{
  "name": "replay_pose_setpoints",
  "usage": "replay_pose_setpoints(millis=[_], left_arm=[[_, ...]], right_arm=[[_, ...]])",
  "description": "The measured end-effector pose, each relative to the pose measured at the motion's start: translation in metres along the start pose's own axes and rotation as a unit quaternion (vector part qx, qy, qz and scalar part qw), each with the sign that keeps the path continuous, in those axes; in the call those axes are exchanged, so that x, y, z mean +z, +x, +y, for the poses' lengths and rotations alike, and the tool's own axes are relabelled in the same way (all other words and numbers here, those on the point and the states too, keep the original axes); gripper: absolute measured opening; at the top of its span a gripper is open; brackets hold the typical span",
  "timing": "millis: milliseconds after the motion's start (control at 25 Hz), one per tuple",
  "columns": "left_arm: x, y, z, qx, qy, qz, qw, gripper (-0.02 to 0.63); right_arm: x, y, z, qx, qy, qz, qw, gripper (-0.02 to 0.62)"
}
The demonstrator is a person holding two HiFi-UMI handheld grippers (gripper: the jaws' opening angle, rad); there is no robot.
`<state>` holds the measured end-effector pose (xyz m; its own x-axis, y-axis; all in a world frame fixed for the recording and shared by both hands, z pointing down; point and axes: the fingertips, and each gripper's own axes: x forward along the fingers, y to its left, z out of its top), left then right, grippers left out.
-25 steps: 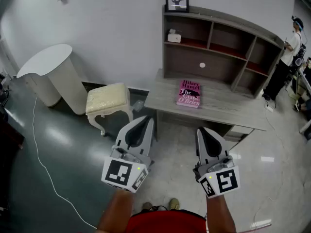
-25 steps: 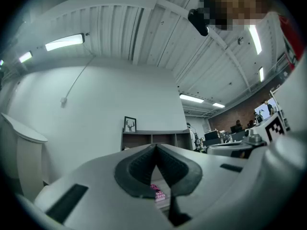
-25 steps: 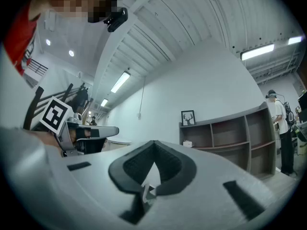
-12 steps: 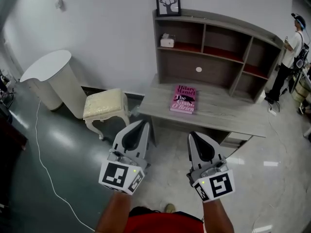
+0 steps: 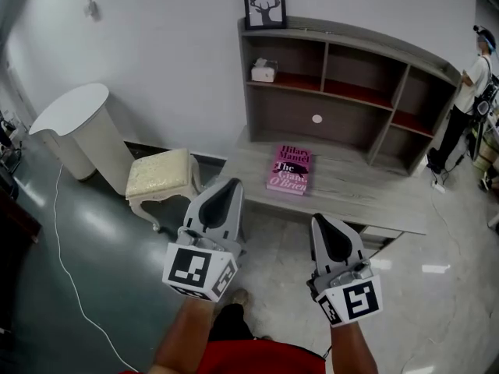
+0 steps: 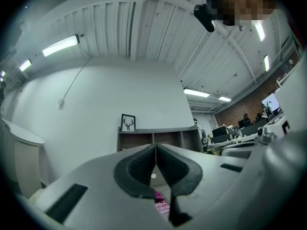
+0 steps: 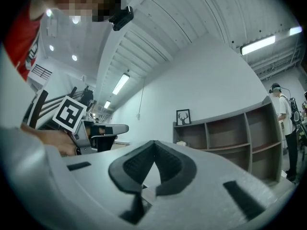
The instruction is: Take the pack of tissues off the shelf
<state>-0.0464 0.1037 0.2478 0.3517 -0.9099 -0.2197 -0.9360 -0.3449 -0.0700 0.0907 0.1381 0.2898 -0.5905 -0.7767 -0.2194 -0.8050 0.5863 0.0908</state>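
The pack of tissues (image 5: pixel 263 70) is a small white box in the top left compartment of the grey shelf unit (image 5: pixel 335 33), which stands on a grey desk (image 5: pixel 366 189). From the right gripper view the pack (image 7: pixel 181 143) appears as a tiny white spot on that shelf. My left gripper (image 5: pixel 226 187) is shut and empty, held over the floor short of the desk's front left corner. Beside it my right gripper (image 5: pixel 322 221) is likewise shut and empty, in front of the desk. Both are far below the pack. The left gripper (image 6: pixel 156 147) points at the shelf unit (image 6: pixel 158 137).
A pink book (image 5: pixel 289 169) lies on the desk. A framed deer picture (image 5: pixel 264 5) stands on top of the shelf unit. A cream stool (image 5: pixel 160 174) and a white round table (image 5: pixel 74 114) are at the left, a cable (image 5: pixel 66 263) trails on the floor, and a person (image 5: pixel 468 84) stands at the far right.
The desk and shelf unit have drawn a little nearer and shifted left in the head view. Both grippers stay shut and empty, now closer to the desk's front edge.
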Motion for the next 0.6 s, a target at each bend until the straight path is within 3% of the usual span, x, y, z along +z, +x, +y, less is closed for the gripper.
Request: replay_pose_setpoints(millis=[280, 600], left_arm=[[-0.027, 0.084, 0.033, -0.012, -0.008, -0.001, 0.9999, 0.011], [-0.06, 0.214, 0.102, -0.027, -0.019, -0.007, 0.9994, 0.012]], right_arm=[[-0.024, 0.058, -0.04, -0.018, -0.013, 0.006, 1.0, 0.005], [-0.046, 0.166, -0.102, -0.046, -0.03, 0.021, 0.998, 0.005]])
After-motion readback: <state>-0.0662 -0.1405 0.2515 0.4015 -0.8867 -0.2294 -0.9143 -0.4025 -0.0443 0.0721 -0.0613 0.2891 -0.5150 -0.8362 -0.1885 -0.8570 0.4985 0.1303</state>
